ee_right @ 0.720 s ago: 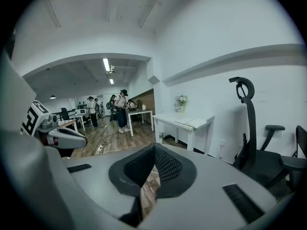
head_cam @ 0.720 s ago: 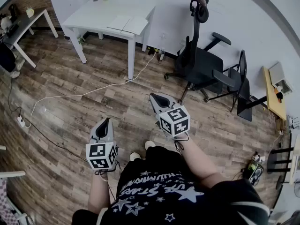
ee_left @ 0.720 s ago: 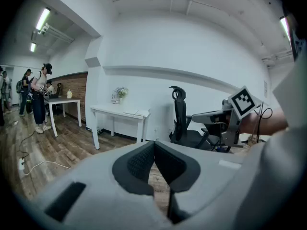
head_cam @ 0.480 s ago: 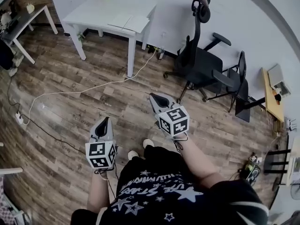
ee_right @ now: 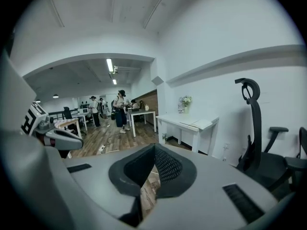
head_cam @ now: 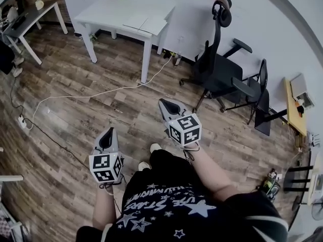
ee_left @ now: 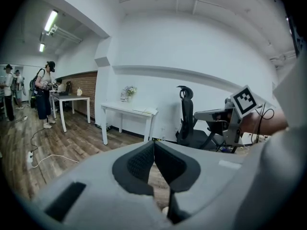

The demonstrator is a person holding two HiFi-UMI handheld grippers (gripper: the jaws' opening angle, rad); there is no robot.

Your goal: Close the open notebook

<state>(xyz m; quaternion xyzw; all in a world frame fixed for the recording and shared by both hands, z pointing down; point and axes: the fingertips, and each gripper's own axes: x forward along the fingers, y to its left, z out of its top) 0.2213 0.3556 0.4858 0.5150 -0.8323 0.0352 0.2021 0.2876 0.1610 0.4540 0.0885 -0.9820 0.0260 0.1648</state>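
The open notebook [head_cam: 146,23] lies with white pages up on the white table [head_cam: 108,14] at the far wall, well ahead of both grippers. It also shows small in the left gripper view as the notebook [ee_left: 145,110] and in the right gripper view as the notebook [ee_right: 199,123]. My left gripper [head_cam: 107,135] is held over the wooden floor, shut and empty. My right gripper [head_cam: 166,105] is a little further forward, also shut with nothing in it. The left jaws [ee_left: 153,143] and the right jaws [ee_right: 154,147] both point towards the table.
A black office chair [head_cam: 217,69] stands right of the table, with a second chair [head_cam: 257,92] behind it. A white cable [head_cam: 101,95] runs over the floor to a power strip [head_cam: 21,121]. Another desk [head_cam: 30,16] stands at far left. People [ee_left: 45,92] stand in the distance.
The table and notebook have drifted lower and to the right in the head view, slightly nearer. Both grippers stay shut and sit a little lower in the picture.
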